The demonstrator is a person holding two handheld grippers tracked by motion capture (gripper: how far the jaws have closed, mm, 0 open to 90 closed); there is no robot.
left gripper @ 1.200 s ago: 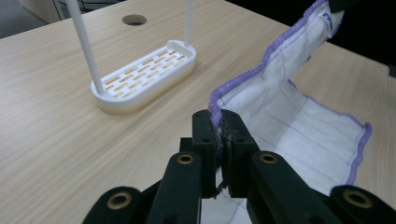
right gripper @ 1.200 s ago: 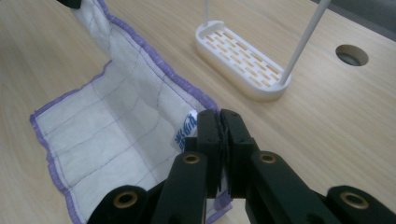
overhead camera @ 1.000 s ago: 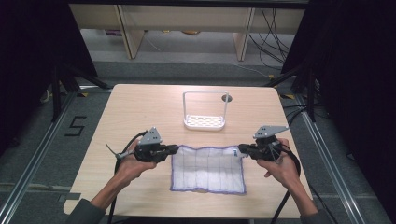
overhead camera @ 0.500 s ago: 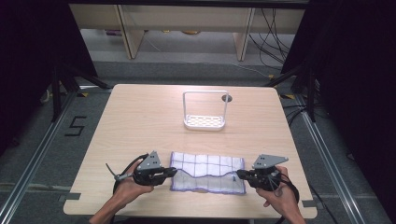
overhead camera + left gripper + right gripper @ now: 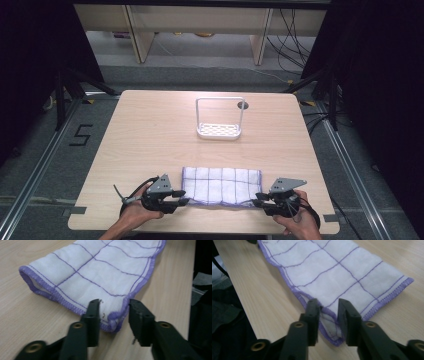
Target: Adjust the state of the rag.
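A white woven cloth with a purple grid and purple stitched hem (image 5: 221, 186) lies folded in a long band across the near part of the pale wooden worktop (image 5: 150, 130), its long sides running parallel to the worktop's near edge. The left gripper (image 5: 184, 201) sits at the cloth's near left corner, the right gripper (image 5: 254, 201) at its near right corner, both close to the worktop's near edge with little bare wood behind them.

In the left gripper view the jaws have just been opening; they stand spread, with the hemmed corner of the cloth (image 5: 95, 272) between them and a clear gap on the right jaw's side. In the right gripper view the jaws have likewise just been opening and stand apart with the cloth's corner (image 5: 337, 272) lying slack between them.

A white wire-framed rack with a perforated base (image 5: 219, 121) stands upright well beyond the cloth, toward the far edge. Between rack and cloth, and to both sides, the wood is bare.
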